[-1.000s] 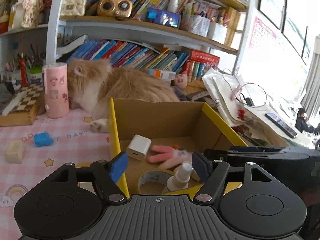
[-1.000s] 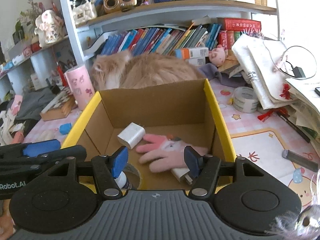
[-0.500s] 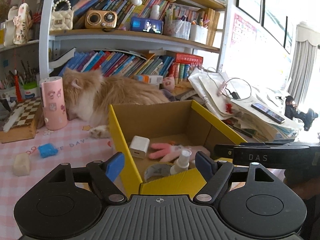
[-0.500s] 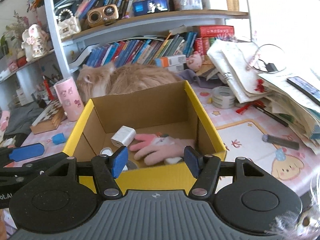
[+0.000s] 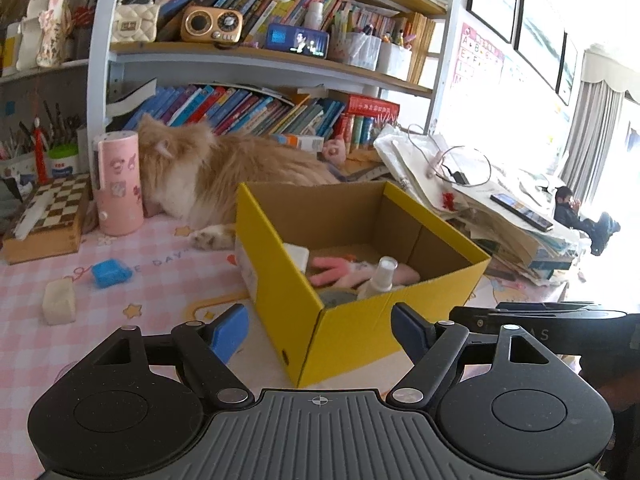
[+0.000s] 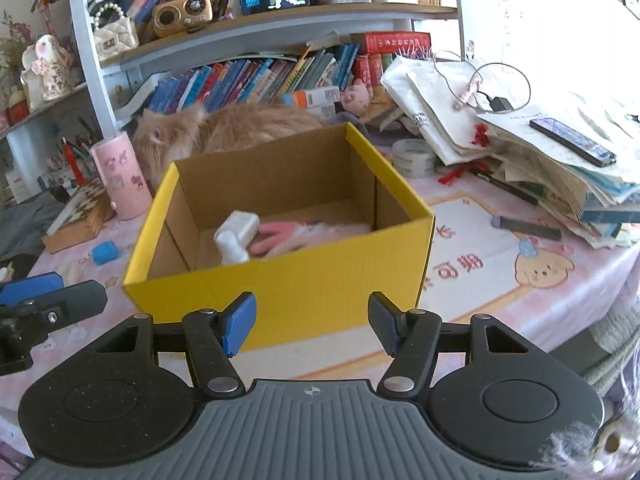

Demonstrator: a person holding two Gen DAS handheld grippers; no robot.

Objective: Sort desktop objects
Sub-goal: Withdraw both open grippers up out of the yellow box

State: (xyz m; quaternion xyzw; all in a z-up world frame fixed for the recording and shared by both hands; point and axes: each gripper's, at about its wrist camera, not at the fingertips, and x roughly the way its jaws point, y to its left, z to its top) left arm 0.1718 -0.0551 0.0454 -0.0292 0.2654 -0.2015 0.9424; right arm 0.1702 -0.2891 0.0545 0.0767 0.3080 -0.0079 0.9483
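A white charger block (image 6: 236,229), a pink plush toy (image 5: 352,272) and a clear spray bottle (image 5: 378,278) are gathered in the open yellow cardboard box (image 6: 296,296), evidently as the sorting bin, while a blue eraser (image 5: 110,274) and a cream block (image 5: 59,307) are left on the pink tablecloth (image 5: 120,320). Both grippers are held tilted downward just short of the box's near wall. The left gripper (image 5: 320,332) is seen with jaws widely parted and the right gripper (image 6: 312,324) about half spread; nothing is gripped by either.

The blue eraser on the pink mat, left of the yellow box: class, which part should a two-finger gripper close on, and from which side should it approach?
Grip the blue eraser across its two long flat sides, coming from above. It lies flat and low on the mat, so a level approach would likely scrape the surface. It stands apart from the white block, leaving room for both fingers.
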